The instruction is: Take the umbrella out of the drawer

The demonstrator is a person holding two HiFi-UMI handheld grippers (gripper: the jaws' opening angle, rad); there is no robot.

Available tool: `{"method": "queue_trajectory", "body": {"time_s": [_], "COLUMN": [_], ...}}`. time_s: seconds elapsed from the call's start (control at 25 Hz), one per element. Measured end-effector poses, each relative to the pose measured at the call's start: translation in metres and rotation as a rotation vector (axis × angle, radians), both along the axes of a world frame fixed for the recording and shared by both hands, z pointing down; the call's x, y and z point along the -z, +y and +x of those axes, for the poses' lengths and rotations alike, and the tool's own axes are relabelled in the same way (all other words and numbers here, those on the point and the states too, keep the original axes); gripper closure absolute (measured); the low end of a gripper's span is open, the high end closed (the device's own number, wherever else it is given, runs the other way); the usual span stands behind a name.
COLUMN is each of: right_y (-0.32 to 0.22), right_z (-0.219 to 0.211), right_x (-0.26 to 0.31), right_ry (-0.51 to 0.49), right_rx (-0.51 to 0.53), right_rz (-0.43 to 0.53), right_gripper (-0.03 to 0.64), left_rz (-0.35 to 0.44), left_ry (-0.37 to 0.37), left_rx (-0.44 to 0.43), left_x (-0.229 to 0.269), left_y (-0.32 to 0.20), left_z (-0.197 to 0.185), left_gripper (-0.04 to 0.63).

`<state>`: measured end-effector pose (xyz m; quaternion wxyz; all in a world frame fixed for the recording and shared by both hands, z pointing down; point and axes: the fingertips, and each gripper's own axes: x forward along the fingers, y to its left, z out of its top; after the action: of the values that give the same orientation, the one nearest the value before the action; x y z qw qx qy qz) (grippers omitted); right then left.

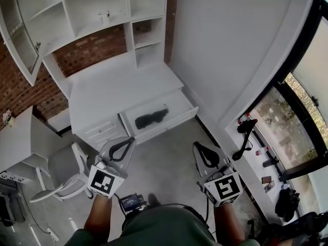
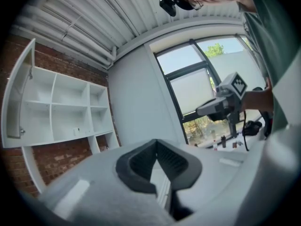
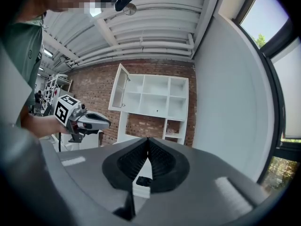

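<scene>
A black folded umbrella (image 1: 151, 118) lies in the open white drawer (image 1: 177, 118) of the white desk (image 1: 118, 86). Both grippers hover over the floor in front of the drawer, well short of it. My left gripper (image 1: 127, 142) is shut and holds nothing; its ribbed pads meet at the tip in its own view (image 2: 156, 144). My right gripper (image 1: 199, 147) is shut and empty as well (image 3: 148, 141). Below its closed tips, a dark shape that looks like the umbrella (image 3: 143, 181) shows in the white drawer.
A white hutch (image 1: 97, 9) with open shelves stands on the desk, its left door (image 1: 20, 32) swung open. A white office chair (image 1: 64, 176) stands at the left. At the right, a window sill (image 1: 259, 160) carries small bottles and a black stand. Brick wall lies behind.
</scene>
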<state>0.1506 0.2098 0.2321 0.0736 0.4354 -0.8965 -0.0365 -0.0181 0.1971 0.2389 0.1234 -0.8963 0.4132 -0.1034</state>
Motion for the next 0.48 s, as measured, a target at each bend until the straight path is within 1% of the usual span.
{"method": "queue_trajectory", "body": {"time_s": [0.16,0.32,0.48], "right_y": [-0.024,-0.045,-0.067], "right_z": [-0.029,-0.052,-0.067], "right_x": [0.003,0.002,-0.007], "right_ry": [0.000,0.016,0.026], "right_rx": [0.000,0.020,0.045], "right_rz": [0.002,-0.003,-0.023], "right_gripper": [0.611,0.611,0.611], "left_rz": [0.006,-0.002,-0.012], "left_ry": [0.015,0.033,0.034], "left_rx": [-0.005,0.018,0.042], "left_x": [-0.001,-0.004,-0.012], "left_y": [-0.025,-0.042,-0.057], "left_z": [-0.025,-0.048,-0.066], "left_gripper": [0.594,0.594,0.594]}}
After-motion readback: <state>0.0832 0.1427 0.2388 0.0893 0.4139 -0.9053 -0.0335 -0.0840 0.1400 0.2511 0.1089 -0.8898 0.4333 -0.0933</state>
